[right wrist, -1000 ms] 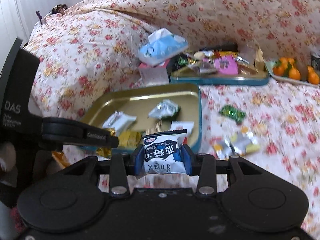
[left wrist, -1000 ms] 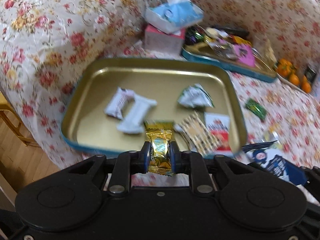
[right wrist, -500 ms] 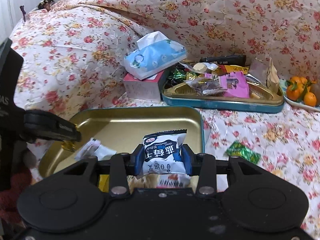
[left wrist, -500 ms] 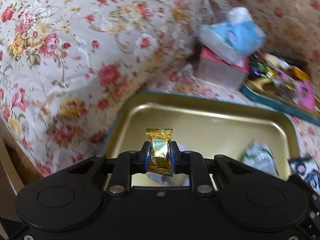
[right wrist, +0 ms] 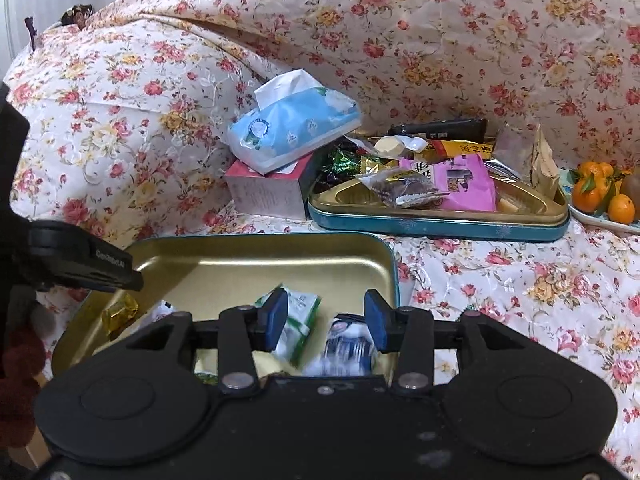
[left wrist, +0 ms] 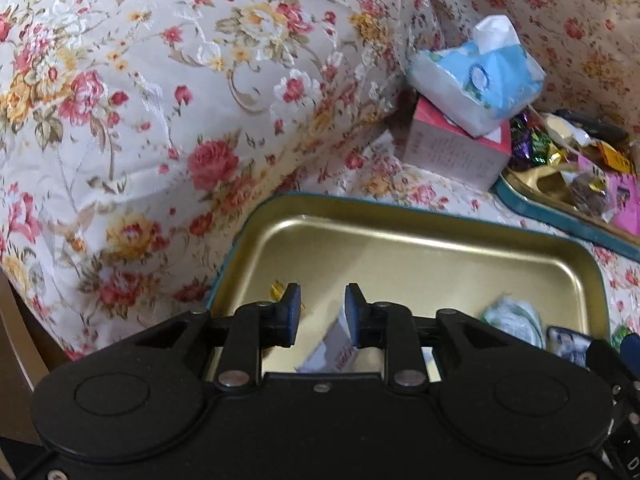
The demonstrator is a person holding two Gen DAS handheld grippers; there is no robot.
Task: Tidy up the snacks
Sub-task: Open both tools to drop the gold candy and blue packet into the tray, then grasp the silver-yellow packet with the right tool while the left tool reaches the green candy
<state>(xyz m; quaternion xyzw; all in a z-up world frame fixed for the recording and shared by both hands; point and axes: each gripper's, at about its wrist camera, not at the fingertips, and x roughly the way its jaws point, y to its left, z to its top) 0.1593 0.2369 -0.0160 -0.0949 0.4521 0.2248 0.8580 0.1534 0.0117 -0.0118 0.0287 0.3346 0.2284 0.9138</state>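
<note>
Left wrist view: left gripper (left wrist: pixel 322 312) above gold tray (left wrist: pixel 400 248), jaws opening, nothing clamped; white snack packet (left wrist: pixel 334 350) on tray floor below; floral sofa cover (left wrist: pixel 160 100) behind tray.

Right wrist view: right gripper (right wrist: pixel 326 322) jaws opening over same tray (right wrist: pixel 240 256); blue-white packet (right wrist: pixel 346 350) loose beneath; gold candy (right wrist: pixel 120 314) at tray's left; tissue pack (right wrist: pixel 292 128) beyond tray.

Both views are lit softly and evenly by indoor light; no hard shadows are cast. A pale sheen is seen along the inner wall of the gold tray (left wrist: pixel 420 240), and dull highlights on the black gripper housings. Straight lines are bowed toward the edges by fisheye distortion. The floral cover (right wrist: pixel 460 40) is rendered fairly sharp. A blue-and-white packet (right wrist: pixel 348 346) in the right view is smeared by motion blur.
</note>
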